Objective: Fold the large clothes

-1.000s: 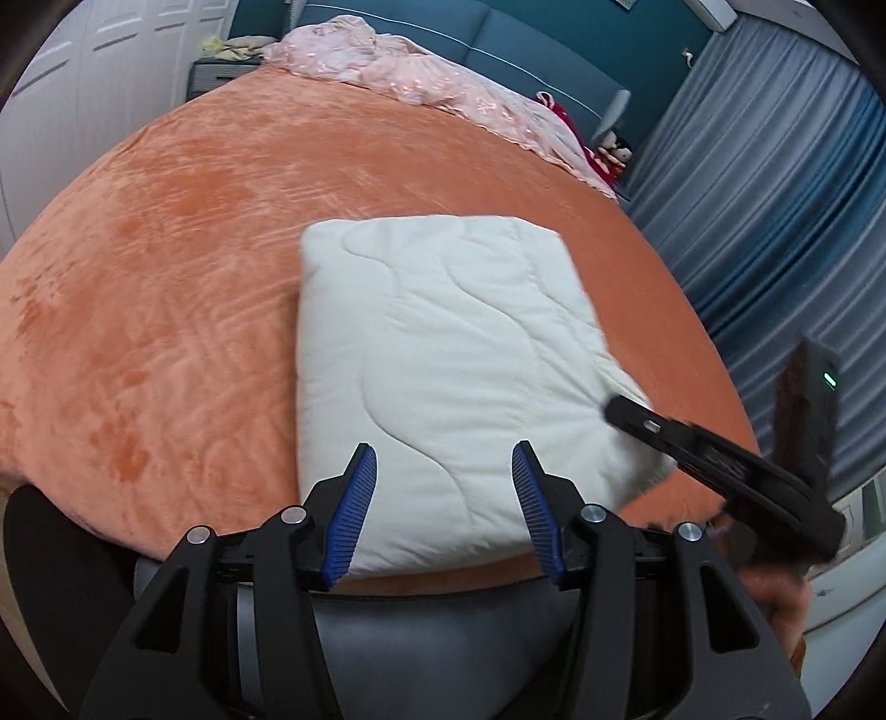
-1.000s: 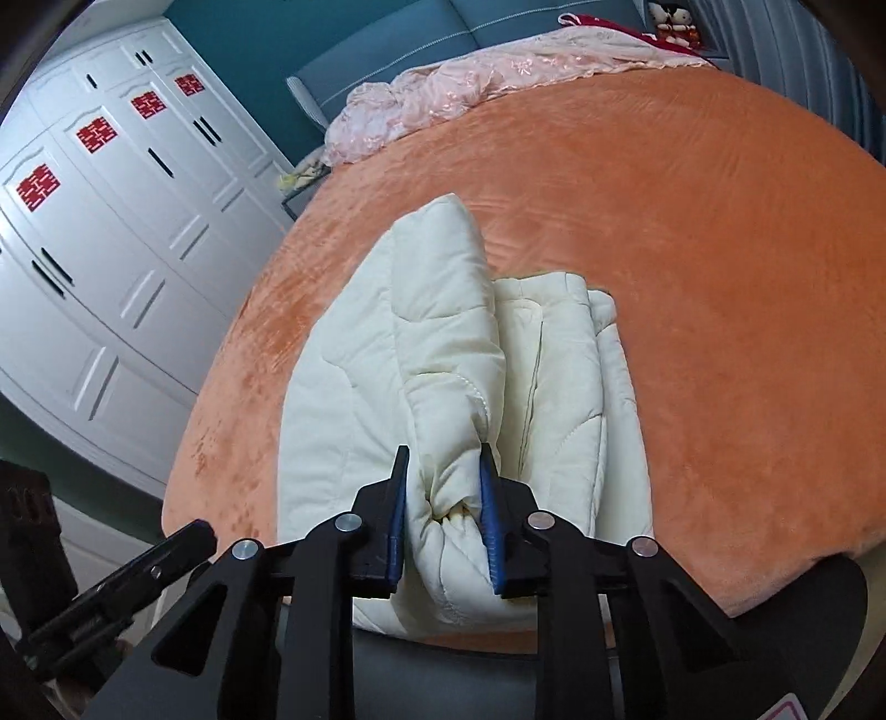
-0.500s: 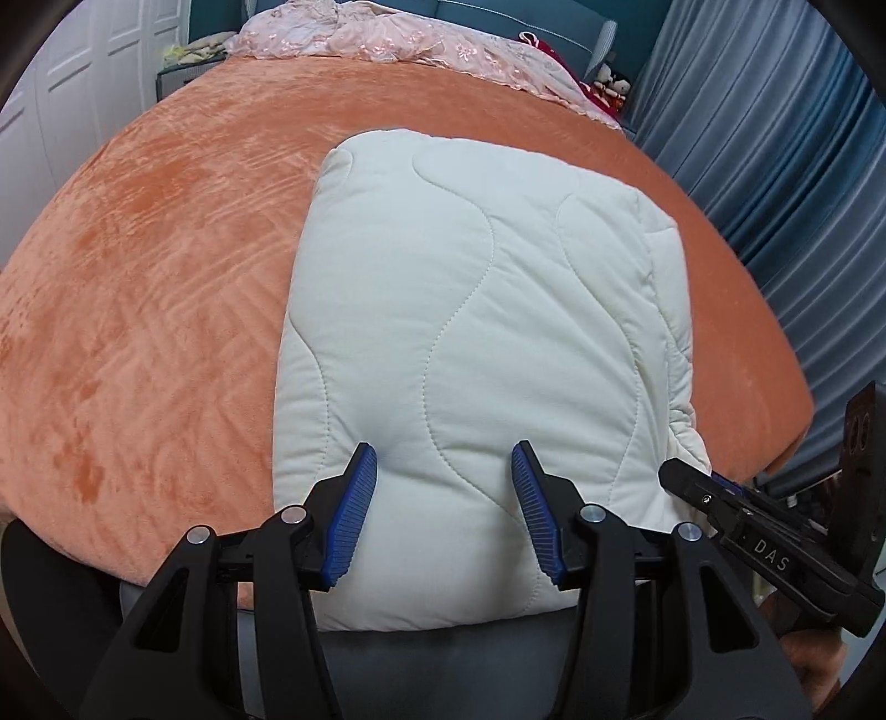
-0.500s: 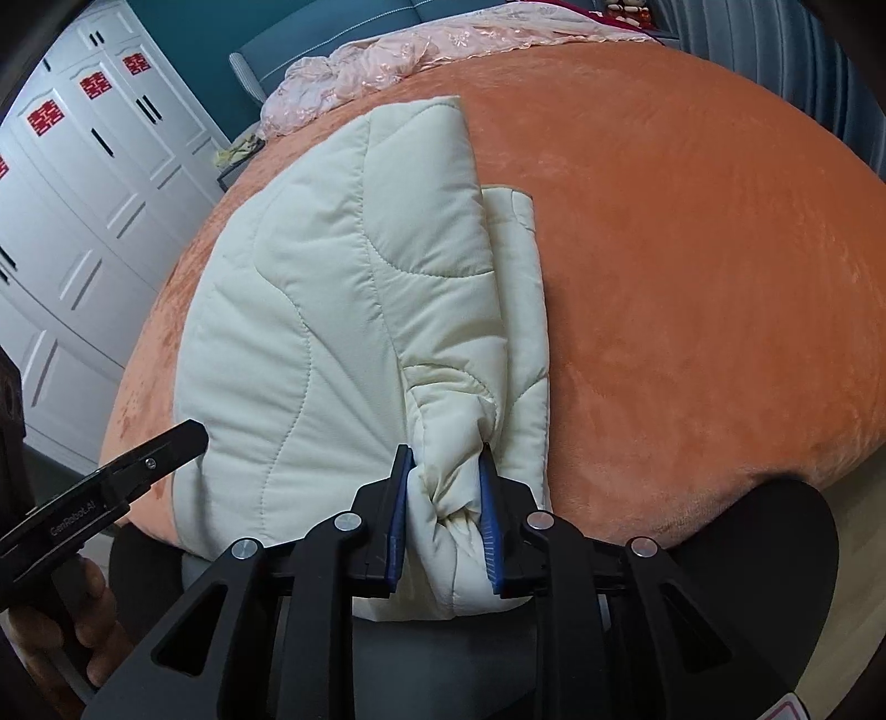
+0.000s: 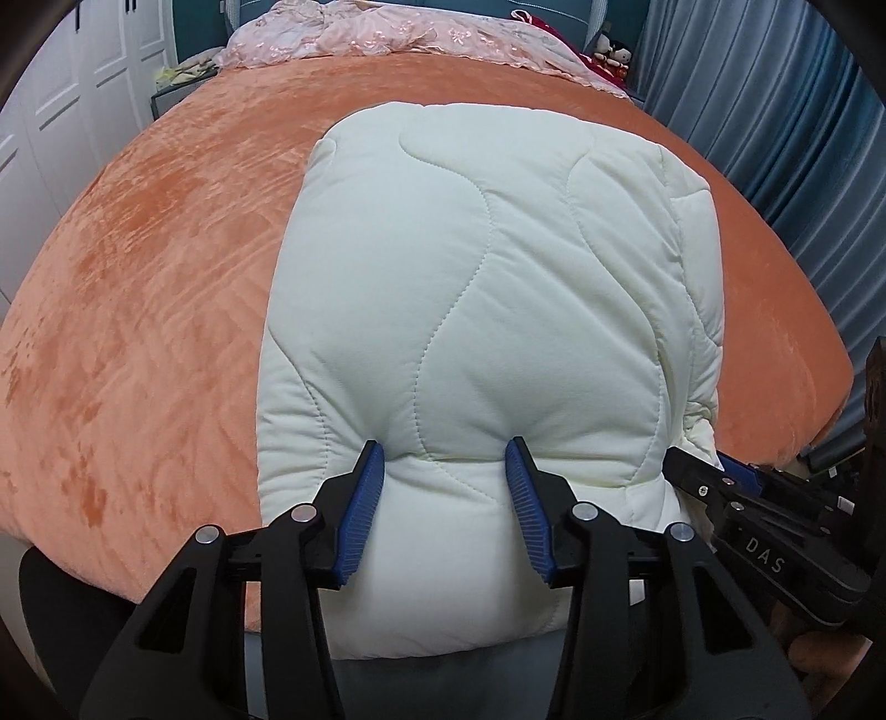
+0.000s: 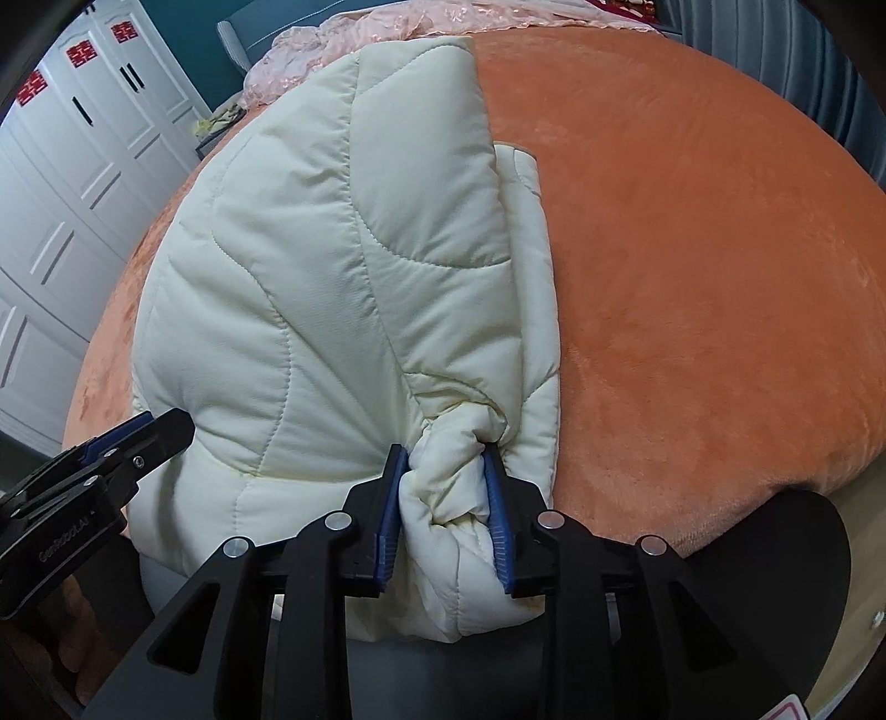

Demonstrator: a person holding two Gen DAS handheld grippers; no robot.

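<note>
Gripping a bunched fold of the cream quilted coat point(image 6: 310, 288), my right gripper point(image 6: 446, 501) is clamped on the near edge. My left gripper point(image 5: 446, 498) has its jaws spread, pads pressed into padding, clasping nothing. The coat lies as a compact rectangle on the orange bed point(image 5: 138, 266), hanging over its near edge; folding looks nearly done. Underside layers and sleeves are hidden. Pink bedding point(image 5: 387, 39) lies far back.

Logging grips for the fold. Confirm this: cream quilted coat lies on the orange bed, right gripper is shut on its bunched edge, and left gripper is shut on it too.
Wrong about the left gripper: the left wrist view shows its fingers spread wide, pressing the coat, not shut. The rest stands: the coat lies on the orange bed, and the right gripper is shut on its bunched edge.
</note>
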